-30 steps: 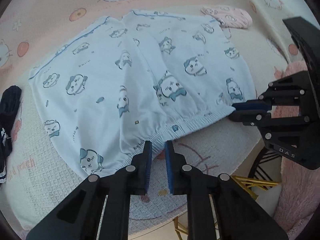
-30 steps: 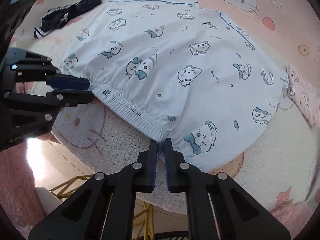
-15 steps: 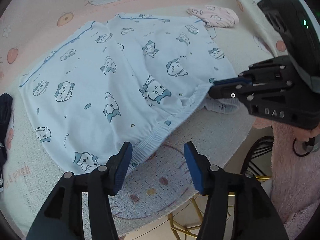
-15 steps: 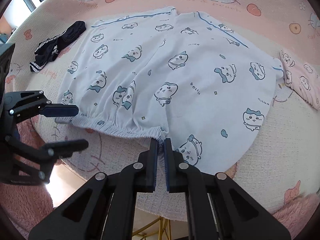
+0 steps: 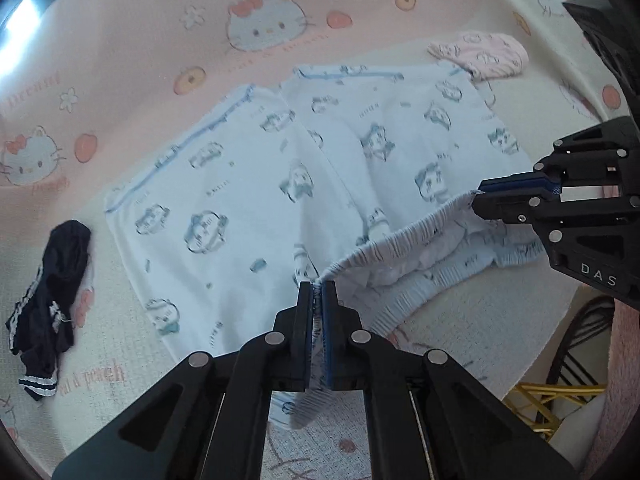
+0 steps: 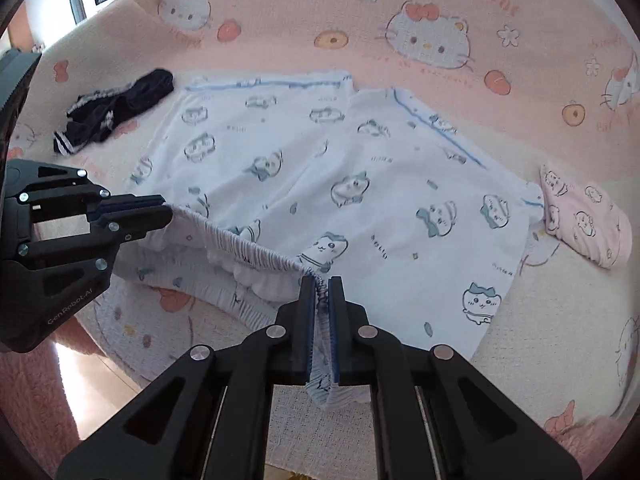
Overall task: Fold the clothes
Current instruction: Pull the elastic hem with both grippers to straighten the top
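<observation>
You've got both claws on the waistband now, one at each end, which is the right setup for a fold. Your left claw (image 5: 318,294) is clamped tight on the elastic at lower centre of the left wrist view, with a tail of bunched band hanging out below the pads. Your right claw (image 6: 320,290) is clamped on the other end the same way, lower centre of its own view. No gap showing in either one beyond the fabric itself.

The shorts (image 5: 304,184) lie spread across the middle of both views on the pink cat-print blanket (image 5: 120,40), leg hems pointing to the top of the frame. Only the top layer of the waistband (image 6: 248,254) is lifted, pulled into a taut line between the claws, while the under layer sags below, so the waist gapes open. Probably worth watching: if you only carry one layer over, the fold could come out lopsided.

Holding by the two ends makes sense, since it keeps the edge straight and lets you swing it toward the hems in one go. I'd guess that's the next move.

Dark sock (image 5: 48,288) sits at the left edge of the left view and the pink garment (image 6: 584,220) at the right of the right view, both clear of the shorts' middle, so they shouldn't get in the way.
</observation>
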